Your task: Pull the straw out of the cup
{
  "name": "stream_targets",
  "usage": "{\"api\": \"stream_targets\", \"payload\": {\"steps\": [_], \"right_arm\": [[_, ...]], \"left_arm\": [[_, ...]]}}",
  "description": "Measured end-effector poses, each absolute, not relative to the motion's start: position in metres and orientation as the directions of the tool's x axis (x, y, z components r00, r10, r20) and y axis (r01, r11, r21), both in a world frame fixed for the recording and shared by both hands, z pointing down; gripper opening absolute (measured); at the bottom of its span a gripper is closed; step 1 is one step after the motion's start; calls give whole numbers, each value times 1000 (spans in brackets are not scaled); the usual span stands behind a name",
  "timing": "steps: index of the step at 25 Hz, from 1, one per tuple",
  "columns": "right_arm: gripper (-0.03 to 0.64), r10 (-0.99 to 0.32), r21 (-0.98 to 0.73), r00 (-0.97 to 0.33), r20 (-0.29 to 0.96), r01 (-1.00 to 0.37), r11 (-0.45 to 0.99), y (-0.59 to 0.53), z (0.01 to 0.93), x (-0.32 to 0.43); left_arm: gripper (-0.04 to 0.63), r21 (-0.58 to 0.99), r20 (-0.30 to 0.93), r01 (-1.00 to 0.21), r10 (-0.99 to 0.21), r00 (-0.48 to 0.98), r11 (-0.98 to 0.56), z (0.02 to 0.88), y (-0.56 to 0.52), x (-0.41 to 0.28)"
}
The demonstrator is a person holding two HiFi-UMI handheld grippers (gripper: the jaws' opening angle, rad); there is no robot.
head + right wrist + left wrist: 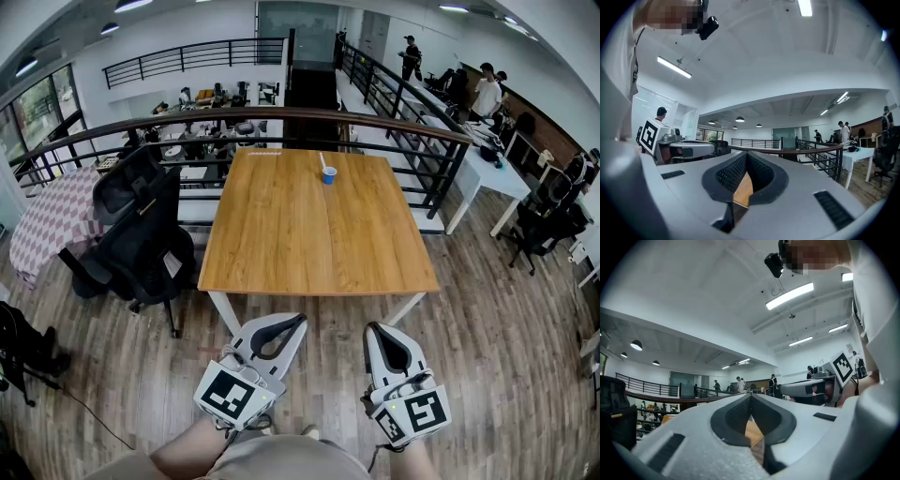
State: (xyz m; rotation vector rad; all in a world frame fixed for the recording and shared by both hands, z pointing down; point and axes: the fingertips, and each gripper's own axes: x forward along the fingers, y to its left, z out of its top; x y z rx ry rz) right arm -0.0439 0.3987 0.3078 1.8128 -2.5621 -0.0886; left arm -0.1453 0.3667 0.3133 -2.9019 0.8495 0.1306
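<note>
Nothing is done yet: the thin white straw (323, 162) stands in the small blue cup (329, 175) on the far side of the square wooden table (300, 244). My left gripper (300, 321) and right gripper (372, 329) are both closed, empty, and well short of it.

A square wooden surface (309, 234) stands on a plank floor (506, 319). A black office chair (141, 234) sits just beside its left edge. A dark railing (244, 117) curves behind it. People (487, 91) stand near a white desk (497, 173) at far right.
</note>
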Motion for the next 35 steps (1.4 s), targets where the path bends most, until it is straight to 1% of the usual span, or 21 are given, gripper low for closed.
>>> {"api": "stream_targets", "payload": {"steps": [3,8,17,21,27,30,35], "right_arm": [[20,-944,40,-330,-30,-944,329,400,308,-43],[20,-951,43,-308,-23,-951,307,401,309,-39],[20,-949,27,-312,-34,-950,311,408,314,-31],[20,-954,38,-300,1,-953,300,408,323,-25],[20,-948,30,-317,-9,-948,317,409,325,-2],[20,-944,24,-329,-9,-944,329,407,328,11],[20,-939,16,-345,-3,-938,345,409,332,35]], "left_arm": [[12,-57,-94,-538,-532,841,-841,309,372,-142],[12,-86,-100,-539,-531,841,-838,314,372,-144],[12,-58,-59,-551,-548,834,-833,320,380,-138],[12,-78,-47,-565,-563,825,-821,325,381,-135],[12,-102,-48,-592,-590,806,-800,333,379,-114],[12,-73,-32,-603,-602,798,-794,333,379,-99],[12,-102,-56,-621,-618,784,-777,335,378,-78]]}}
